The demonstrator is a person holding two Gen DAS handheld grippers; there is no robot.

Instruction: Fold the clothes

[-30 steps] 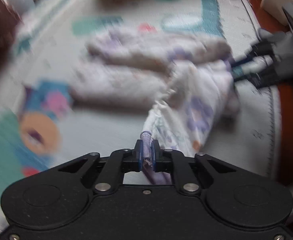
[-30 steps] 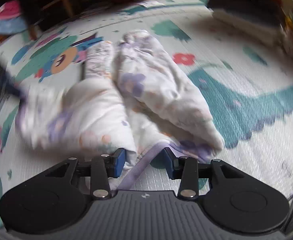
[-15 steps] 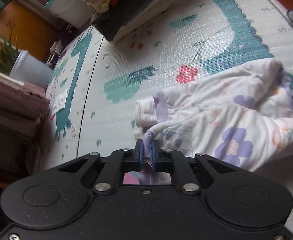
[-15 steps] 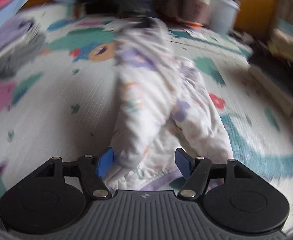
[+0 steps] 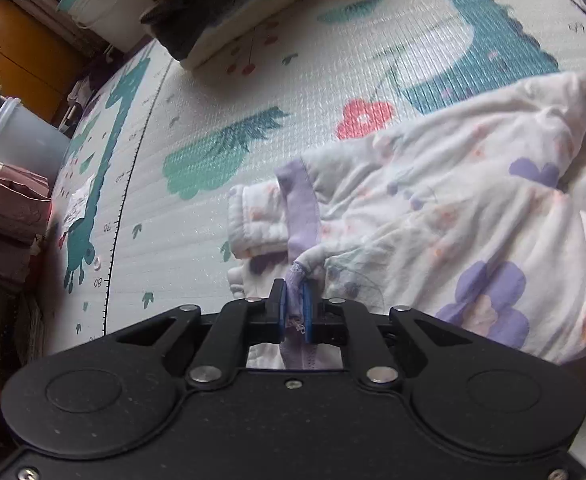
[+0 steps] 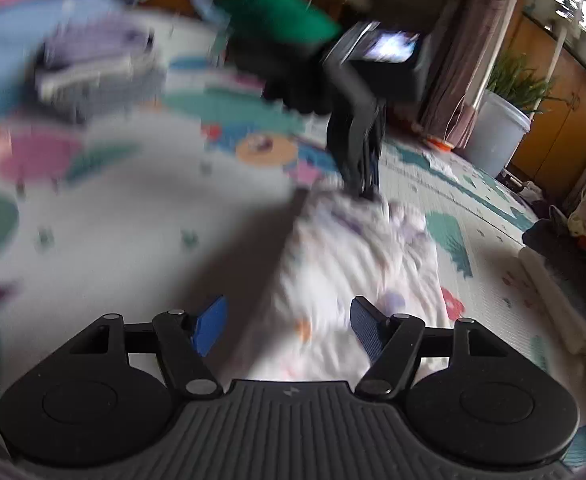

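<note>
The white garment (image 5: 453, 216), printed with purple flowers and trimmed in lilac, lies bunched on the play mat (image 5: 333, 80), in its middle part and away from the edges that show. A lilac band (image 5: 303, 208) and a ribbed cuff (image 5: 253, 216) sit at the end nearest the left gripper (image 5: 295, 310). That gripper is clamped tight on a thin twist of lilac edging, its blue pads almost meeting with only the fabric between them.

In the right wrist view the garment (image 6: 353, 272) runs as a long strip from just in front of the right gripper (image 6: 287, 330) away toward the left gripper (image 6: 359, 160), so its long axis lies along the line between the two tools. The cuffed, banded end points at the left gripper; the wider end lies under the right one. The right gripper's pads stand wide apart, over the near end of the cloth and holding nothing.

The main risk, as I judge it, is the small bite on the left: only a narrow hem is pinched, and a firm pull could slip it free or drag the whole bundle across the mat rather than laying it flat. With the near end unpinned, any tug from the left would probably shift the garment and rumple it further. The layers are already lumpy, so a fold made over them would likely come out crooked. The right view is blurred, so exactly where its pads sit relative to the cloth edge is hard to tell.

A stack of folded clothes (image 5: 229, 4) sits near the mat's far edge, and a pale bucket (image 6: 497, 136) stands beyond it.
</note>
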